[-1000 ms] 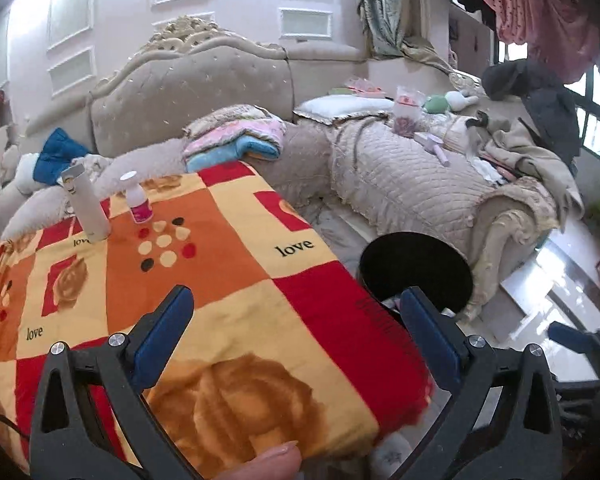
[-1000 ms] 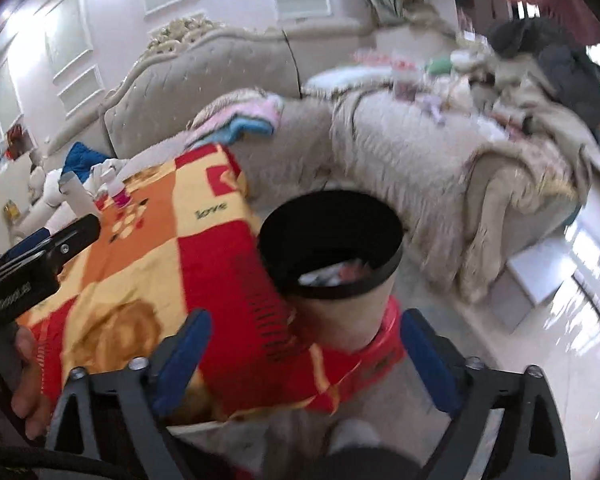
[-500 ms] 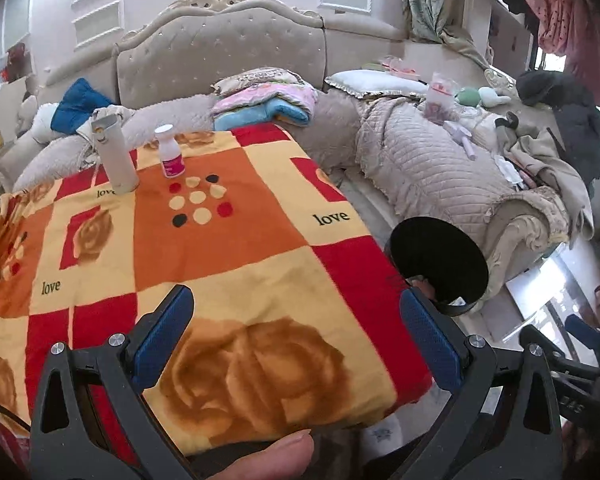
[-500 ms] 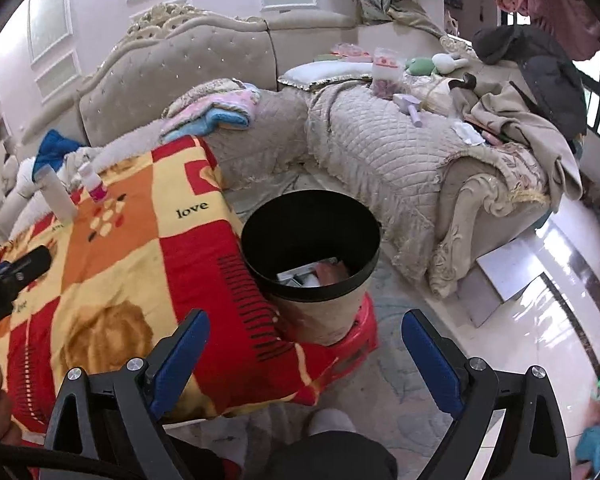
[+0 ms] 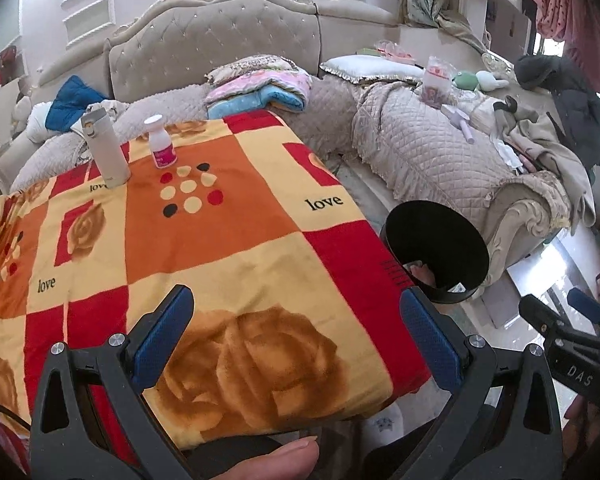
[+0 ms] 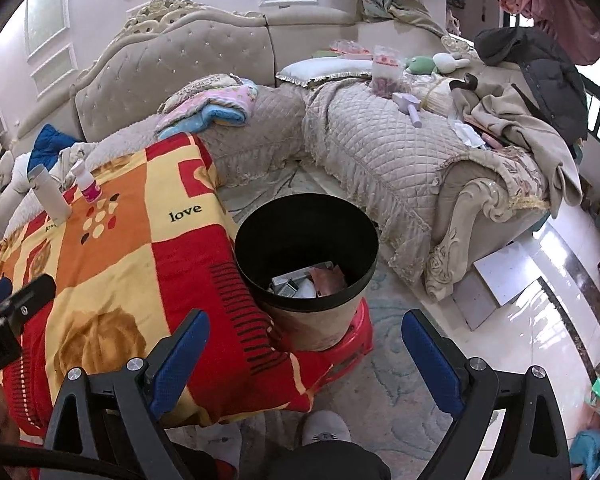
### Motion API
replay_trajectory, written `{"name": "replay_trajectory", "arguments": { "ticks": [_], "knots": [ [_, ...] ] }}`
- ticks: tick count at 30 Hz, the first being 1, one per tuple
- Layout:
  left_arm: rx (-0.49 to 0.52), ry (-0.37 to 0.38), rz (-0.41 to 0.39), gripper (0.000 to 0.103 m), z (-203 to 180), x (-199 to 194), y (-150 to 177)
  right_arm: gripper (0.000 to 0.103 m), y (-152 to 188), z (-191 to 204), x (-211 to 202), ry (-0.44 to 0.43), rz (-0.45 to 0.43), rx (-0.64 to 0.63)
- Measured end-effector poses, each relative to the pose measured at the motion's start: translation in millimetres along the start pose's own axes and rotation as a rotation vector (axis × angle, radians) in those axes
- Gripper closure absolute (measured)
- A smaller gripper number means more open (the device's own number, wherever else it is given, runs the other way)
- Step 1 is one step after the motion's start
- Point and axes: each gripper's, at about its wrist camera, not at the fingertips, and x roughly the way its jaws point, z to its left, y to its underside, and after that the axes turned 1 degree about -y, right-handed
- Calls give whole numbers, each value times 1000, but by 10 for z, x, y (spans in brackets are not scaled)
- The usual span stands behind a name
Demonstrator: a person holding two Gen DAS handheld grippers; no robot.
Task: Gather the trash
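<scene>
**Both grippers empty, trash sitting in bin**

A beige tufted sofa is wrapping around the far side of the scene. A table under a red, orange and yellow blanket is filling the near left. A black-lined trash bin is standing just beside the blanket's right edge, sitting on a red stool. Trash, boxes and wrappers, is lying at the bottom of the bin. A grey flask and a white bottle with a pink label are standing upright near each other at the table's far end. The left gripper is hovering over the blanket's near edge, fingers spread wide, gripping nothing. The right gripper is hovering near the bin, also spread wide and empty.
</scene>
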Motion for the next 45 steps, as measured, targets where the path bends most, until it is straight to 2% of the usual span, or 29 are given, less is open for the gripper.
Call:
{"name": "replay_trajectory", "arguments": {
  "ticks": [14,24,39,45],
  "knots": [
    [9,3,29,0,-34,84,-6,7,-66,-16,52,23,-9,10],
    [14,-11,59,0,-104,194,-234,7,-234,-73,215,-23,3,27],
    [-24,6,143,0,-66,869,-560,7,-530,39,687,-33,64,-15],
    [-44,5,163,0,-2,1035,-619,7,-597,119,732,-25,78,-29]
  ]
}}
